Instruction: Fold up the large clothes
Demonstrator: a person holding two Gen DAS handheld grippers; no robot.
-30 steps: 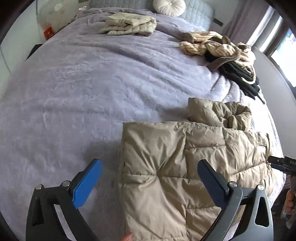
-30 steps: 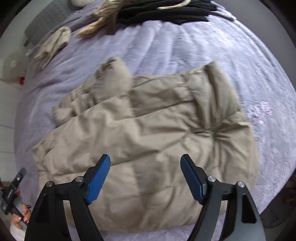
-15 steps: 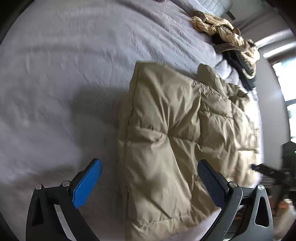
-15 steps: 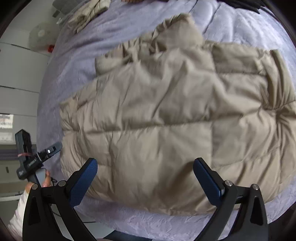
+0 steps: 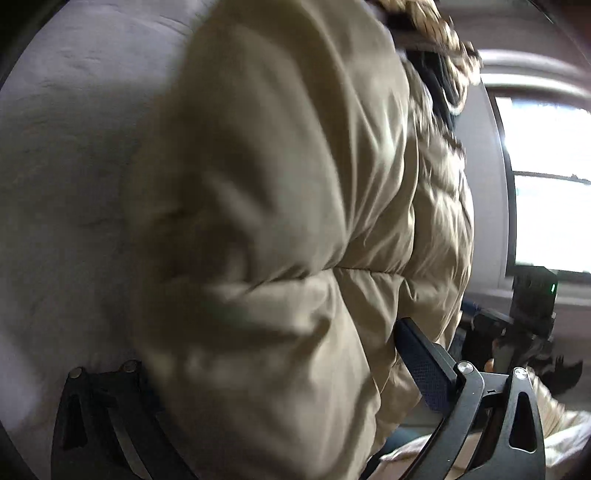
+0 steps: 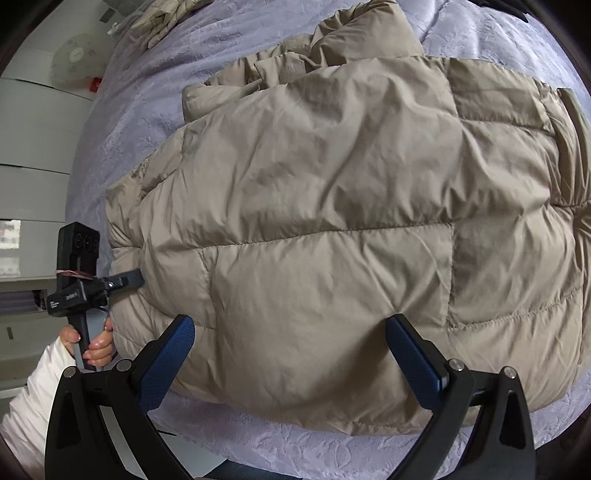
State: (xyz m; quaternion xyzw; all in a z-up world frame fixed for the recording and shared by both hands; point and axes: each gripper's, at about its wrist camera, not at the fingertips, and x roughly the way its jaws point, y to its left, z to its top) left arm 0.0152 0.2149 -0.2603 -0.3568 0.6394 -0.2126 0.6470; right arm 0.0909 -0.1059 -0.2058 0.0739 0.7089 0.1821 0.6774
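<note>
My left gripper stands spread, the puffy beige jacket bulging between its jaws. My right gripper hangs spread over the jacket's near edge on the bed.

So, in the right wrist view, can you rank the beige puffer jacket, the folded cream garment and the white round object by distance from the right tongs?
1. Beige puffer jacket: directly ahead of the right tongs, between the open fingers.
2. White round object: far left, off the purple bedspread.
3. Folded cream garment: top left, farthest up the bed; close to the round object, so a narrow call.
</note>
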